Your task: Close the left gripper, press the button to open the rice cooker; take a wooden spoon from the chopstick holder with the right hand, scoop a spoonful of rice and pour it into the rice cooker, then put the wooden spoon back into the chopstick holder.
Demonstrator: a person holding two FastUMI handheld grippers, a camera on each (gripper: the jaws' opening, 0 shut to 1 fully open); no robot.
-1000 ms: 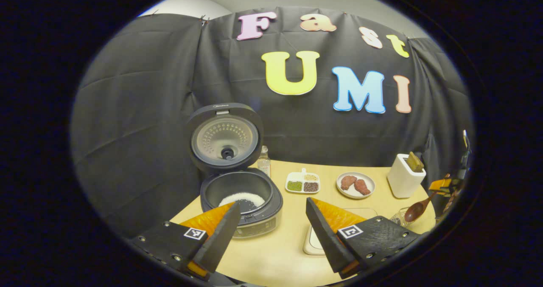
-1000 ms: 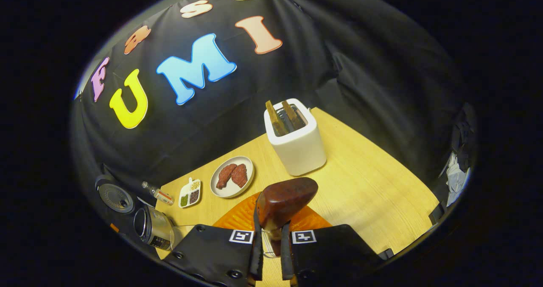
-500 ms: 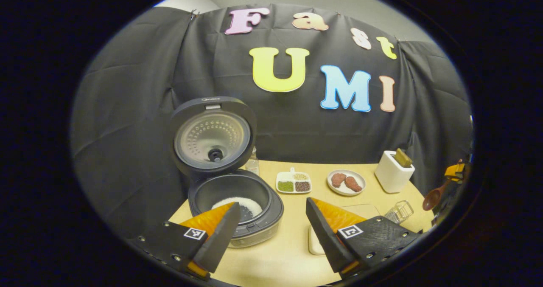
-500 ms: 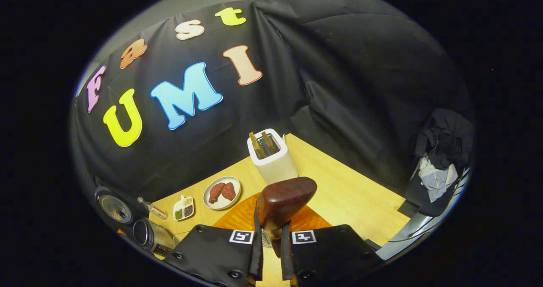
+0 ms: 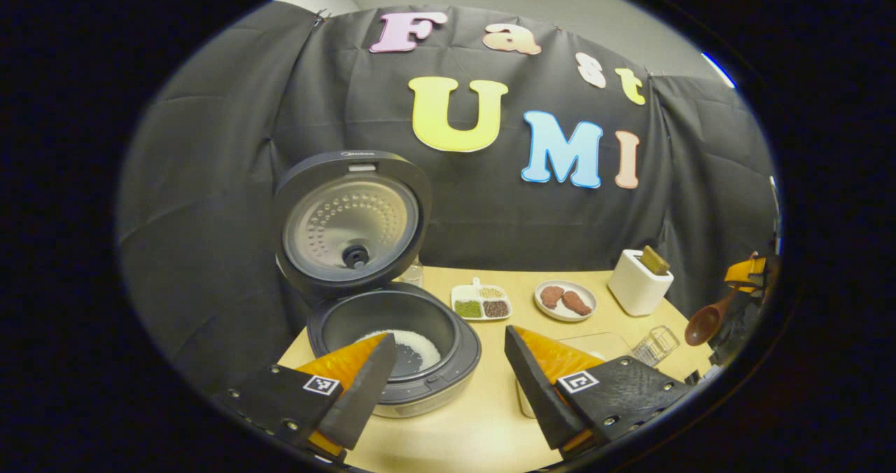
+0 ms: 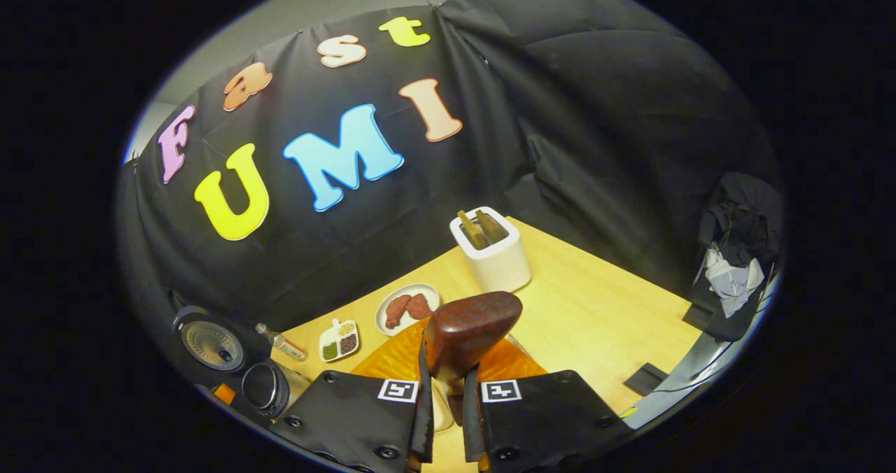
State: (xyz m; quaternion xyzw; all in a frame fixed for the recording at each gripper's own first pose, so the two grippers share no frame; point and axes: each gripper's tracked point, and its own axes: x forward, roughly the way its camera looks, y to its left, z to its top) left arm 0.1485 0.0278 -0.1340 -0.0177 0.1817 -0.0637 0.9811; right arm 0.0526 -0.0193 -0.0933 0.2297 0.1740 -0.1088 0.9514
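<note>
The rice cooker [image 5: 392, 340] stands open on the table with its lid [image 5: 350, 217] upright and white rice [image 5: 406, 340] in the pot. My left gripper [image 5: 448, 347] hovers open in front of it, nothing between its fingers. My right gripper [image 6: 444, 406] is shut on the handle of the wooden spoon [image 6: 472, 326], whose dark bowl sticks up ahead of the fingers. In the left gripper view the spoon [image 5: 703, 322] hangs at the far right, just above and right of the wire chopstick holder [image 5: 654, 347], held by the right gripper [image 5: 742, 277]. The cooker [image 6: 266, 387] sits low left in the right gripper view.
A white toaster [image 5: 638, 284] with bread stands at the back right. A plate of meat [image 5: 565, 299], a divided dish of beans [image 5: 481, 301] and a small bottle [image 6: 281, 343] line the back of the table. A pale container [image 5: 595, 343] lies under my left gripper's right finger.
The right gripper has lifted the spoon up and back from the chopstick holder, so the toaster looks smaller. The left gripper has drifted, staying open; the cooker now looks larger.
</note>
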